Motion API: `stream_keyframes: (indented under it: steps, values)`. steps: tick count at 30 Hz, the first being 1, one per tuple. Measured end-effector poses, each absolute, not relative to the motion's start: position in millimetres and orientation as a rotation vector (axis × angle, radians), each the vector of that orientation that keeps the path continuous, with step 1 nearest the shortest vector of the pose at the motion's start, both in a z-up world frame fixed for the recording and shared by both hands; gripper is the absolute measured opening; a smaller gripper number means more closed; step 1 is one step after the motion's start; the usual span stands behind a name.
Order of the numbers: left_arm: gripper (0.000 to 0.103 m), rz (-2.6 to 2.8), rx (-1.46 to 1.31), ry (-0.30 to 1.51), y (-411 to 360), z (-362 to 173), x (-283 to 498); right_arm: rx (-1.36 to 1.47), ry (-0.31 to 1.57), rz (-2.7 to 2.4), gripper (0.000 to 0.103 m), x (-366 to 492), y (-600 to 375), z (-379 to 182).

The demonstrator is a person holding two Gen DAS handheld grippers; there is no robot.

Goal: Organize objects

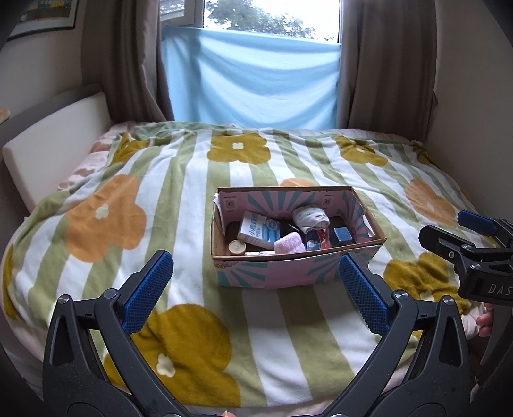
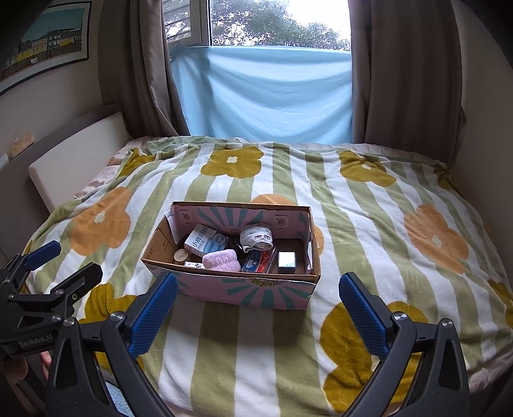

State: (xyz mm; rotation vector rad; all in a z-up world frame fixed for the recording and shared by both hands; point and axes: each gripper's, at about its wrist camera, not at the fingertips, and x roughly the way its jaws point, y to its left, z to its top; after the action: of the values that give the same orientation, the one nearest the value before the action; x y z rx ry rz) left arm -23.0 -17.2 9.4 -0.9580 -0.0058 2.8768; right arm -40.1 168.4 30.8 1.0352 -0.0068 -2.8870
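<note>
Bedroom with brown curtains (image 1: 128,57) and a pale blue cloth (image 1: 253,80) across the window; bed under a green-and-white striped fleece blanket with orange and mustard flowers (image 1: 160,179). Mid-blanket, an open pink-and-teal printed cardboard box (image 1: 288,272), holding a white-and-blue carton (image 1: 256,229), rolled pink sock (image 1: 289,246), grey-white balled sock (image 1: 310,217), small dark blue cube box (image 1: 341,235), round wooden-lidded jar (image 1: 236,247). Left gripper (image 1: 256,282) spread wide, empty, near the box. Right gripper (image 2: 258,304) likewise wide open, holding nothing, box just ahead.

box (image 1: 275,272) on blanket (image 1: 179,179) – mid-bed | window (image 1: 269,16) behind
</note>
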Motion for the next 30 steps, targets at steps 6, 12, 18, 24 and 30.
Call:
stream_keyframes:
  steps: [6, 12, 18, 24, 30]
  values:
    - [0.103, 2.875, -0.957, -0.004, -16.7, 9.9, -24.1, 1.035, -0.008, -2.891, 0.1, -41.2, 168.5, 30.2]
    - [0.103, 2.873, -0.959, -0.007, -15.5, 9.7, -24.9, 1.036, -0.009, -2.894, 0.1, -41.7, 168.7, 30.0]
    - [0.103, 2.875, -0.957, 0.002, -10.9, 8.7, -27.5, 1.033, -0.01, -2.895, 0.1, -42.5, 170.1, 29.5]
    - [0.103, 2.874, -0.954, -0.006, -11.9, 9.0, -28.1, 1.023, -0.013, -2.908, 0.1, -42.9, 172.6, 29.3]
    - [0.103, 2.876, -0.946, -0.019, -13.3, 10.9, -28.1, 1.02, -0.026, -2.919, 0.1, -41.6, 172.6, 29.0]
